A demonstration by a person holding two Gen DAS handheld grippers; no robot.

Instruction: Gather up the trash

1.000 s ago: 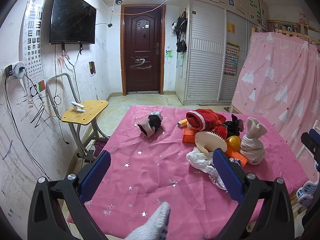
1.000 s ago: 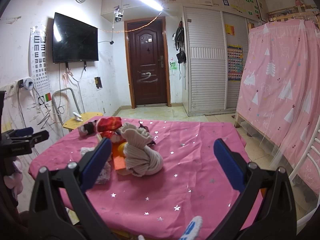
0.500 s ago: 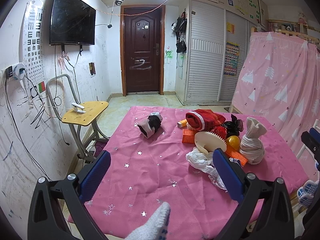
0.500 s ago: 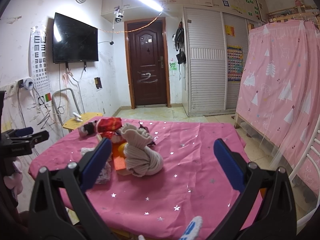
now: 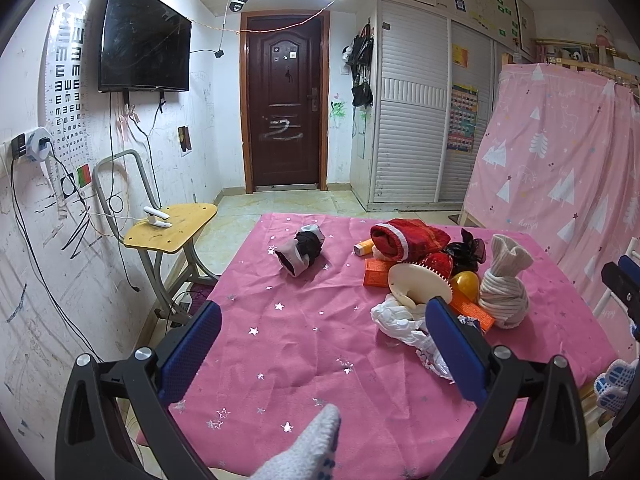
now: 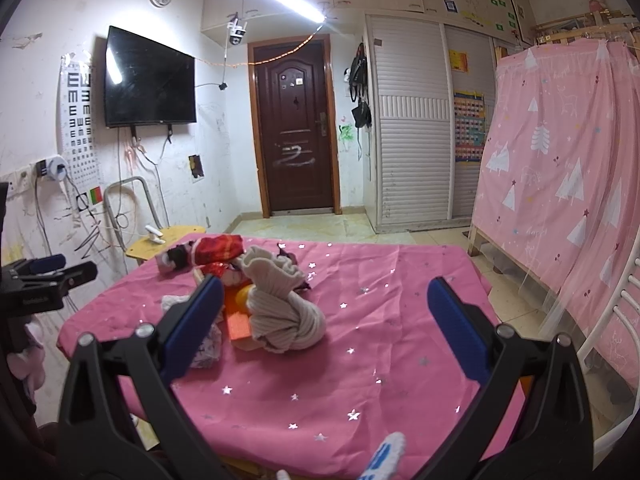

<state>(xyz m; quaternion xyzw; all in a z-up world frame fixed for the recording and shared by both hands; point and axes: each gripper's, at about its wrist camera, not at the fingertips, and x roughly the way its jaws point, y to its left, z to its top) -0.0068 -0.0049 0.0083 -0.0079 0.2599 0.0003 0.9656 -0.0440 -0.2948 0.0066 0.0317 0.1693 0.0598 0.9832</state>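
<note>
- Left wrist view: left gripper (image 5: 320, 338) wide open, nothing betw. its blue pads, hovering over near edge of pink star-print surface (image 5: 304, 320).
- Gloved fingertip (image 5: 308, 446) pokes in at bottom centre, below the gripper.
- Right pad sits in front of crumpled white plastic wrapper (image 5: 404, 324), i.e. the trash, lying on the cloth at near edge of a pile on right side of surface.
- Pile, touching/overlapping: cream round brush w/ red bristles (image 5: 416, 280), orange box (image 5: 376, 272), yellow ball (image 5: 465, 283), beige knotted knit cloth (image 5: 505, 286), red santa hat (image 5: 404, 236), black bow (image 5: 468, 250), small orange tube (image 5: 363, 247) behind.
- Rolled grey/black sock (image 5: 302, 250) lies apart, left of the pile.
- Yellow chair (image 5: 172, 228) stands off surface on the left by the wall; dark door (image 5: 286, 104) at the back.
- Right wrist view: right gripper (image 6: 326, 320) also wide open, empty, above the surface's near-right part.
- Left pad overlaps the wrapper (image 6: 208, 344) in frame; knit cloth (image 6: 286, 312) just right of it, orange box (image 6: 238, 322) betw. them.
- Left gripper's black frame (image 6: 44, 280) visible at far left edge.
</note>
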